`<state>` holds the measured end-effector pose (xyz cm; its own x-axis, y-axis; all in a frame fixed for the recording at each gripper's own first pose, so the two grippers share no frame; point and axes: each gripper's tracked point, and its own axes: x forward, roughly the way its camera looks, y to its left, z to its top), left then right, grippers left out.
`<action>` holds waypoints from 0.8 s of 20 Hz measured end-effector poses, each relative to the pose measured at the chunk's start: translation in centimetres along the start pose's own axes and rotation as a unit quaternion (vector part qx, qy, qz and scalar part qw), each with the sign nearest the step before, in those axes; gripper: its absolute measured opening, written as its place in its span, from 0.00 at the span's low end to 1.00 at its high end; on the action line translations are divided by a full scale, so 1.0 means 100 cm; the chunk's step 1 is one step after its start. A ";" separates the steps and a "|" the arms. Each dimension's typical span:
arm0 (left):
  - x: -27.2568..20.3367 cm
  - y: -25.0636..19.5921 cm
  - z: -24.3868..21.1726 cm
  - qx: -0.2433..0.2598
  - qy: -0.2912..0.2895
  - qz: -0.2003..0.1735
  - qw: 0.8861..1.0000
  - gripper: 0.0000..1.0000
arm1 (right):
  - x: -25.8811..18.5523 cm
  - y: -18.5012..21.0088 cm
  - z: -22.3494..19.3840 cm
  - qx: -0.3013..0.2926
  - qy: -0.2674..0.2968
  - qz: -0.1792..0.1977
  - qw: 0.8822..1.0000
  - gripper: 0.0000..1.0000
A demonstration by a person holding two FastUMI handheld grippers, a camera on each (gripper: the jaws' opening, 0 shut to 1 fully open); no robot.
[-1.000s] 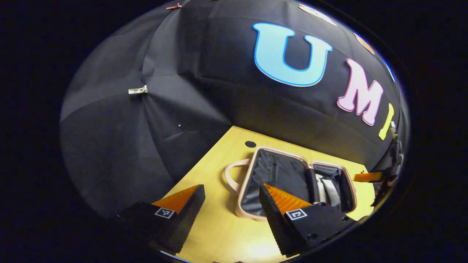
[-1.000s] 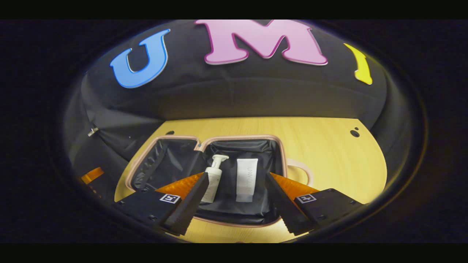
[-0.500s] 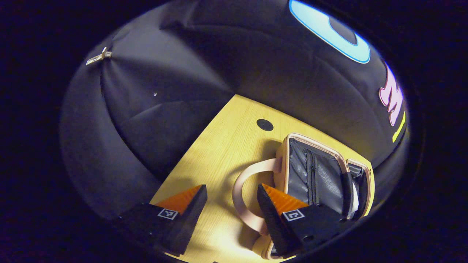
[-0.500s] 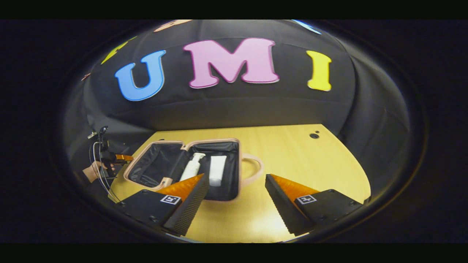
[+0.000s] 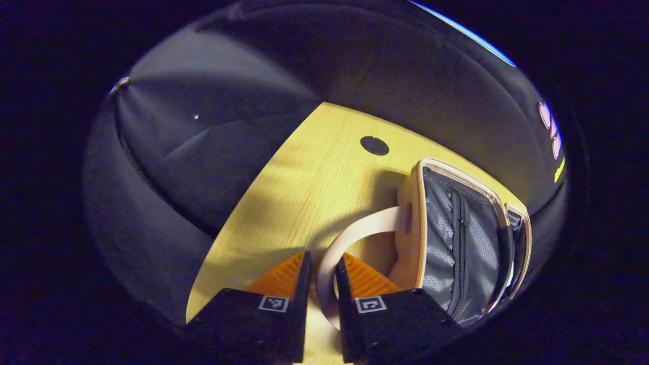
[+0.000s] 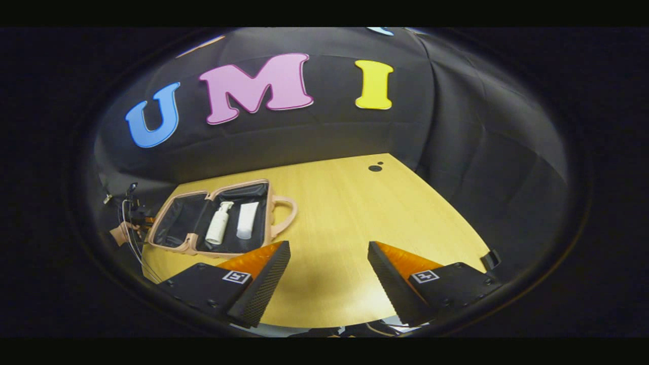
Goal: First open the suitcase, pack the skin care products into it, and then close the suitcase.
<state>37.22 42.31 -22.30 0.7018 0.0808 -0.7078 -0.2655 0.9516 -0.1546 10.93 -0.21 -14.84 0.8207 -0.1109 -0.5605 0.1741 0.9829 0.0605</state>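
Pink suitcase [image 6: 213, 223] lies open, bottle [image 6: 218, 229] and tube [image 6: 247, 220] packed. Left gripper [image 5: 319, 274] pinches handle [image 5: 350, 238] between its fingers, likely to swing that half closed. Right gripper [image 6: 328, 261] gapes wide, suitcase far forward-left.

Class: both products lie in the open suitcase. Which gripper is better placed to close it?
Left. The left gripper is shut on the lid's handle, while the right gripper hangs open, apart from the suitcase.

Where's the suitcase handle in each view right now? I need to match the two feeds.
Left gripper view: the handle loops at bottom centre, pinched between the left tongs.
Right gripper view: a handle on the suitcase's right side, left of centre.
Shared landmark: the open suitcase, with its dark lining.
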 end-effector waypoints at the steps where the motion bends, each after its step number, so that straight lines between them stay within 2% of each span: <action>1: 0.002 0.001 0.000 0.014 -0.002 0.011 1.000 0.27 | 0.001 -0.006 0.000 0.002 0.000 -0.004 1.000 0.98; 2: 0.002 0.002 0.002 0.021 -0.007 0.017 1.000 0.23 | 0.003 -0.008 0.000 0.003 -0.001 -0.006 1.000 0.98; 5: -0.005 -0.001 0.009 0.017 -0.026 0.022 0.999 0.22 | 0.004 -0.023 0.001 -0.011 -0.004 -0.013 1.000 0.98; 9: -0.043 -0.011 0.033 0.042 -0.071 0.034 0.996 0.17 | 0.007 -0.031 0.005 -0.010 -0.004 0.000 1.000 0.98; 13: -0.128 -0.044 0.079 0.087 -0.172 0.031 0.981 0.13 | 0.012 -0.036 0.009 0.001 0.003 0.020 1.000 0.98; 16: -0.209 -0.085 0.113 0.071 -0.234 -0.021 0.969 0.11 | 0.017 -0.042 0.023 -0.006 -0.006 0.036 0.999 0.98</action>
<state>32.27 35.87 1.60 0.9422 0.1350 -0.3068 -0.1599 0.9855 -0.0575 12.81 -4.90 -14.10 0.8376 -0.0426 -0.5447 0.1090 0.9899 0.0902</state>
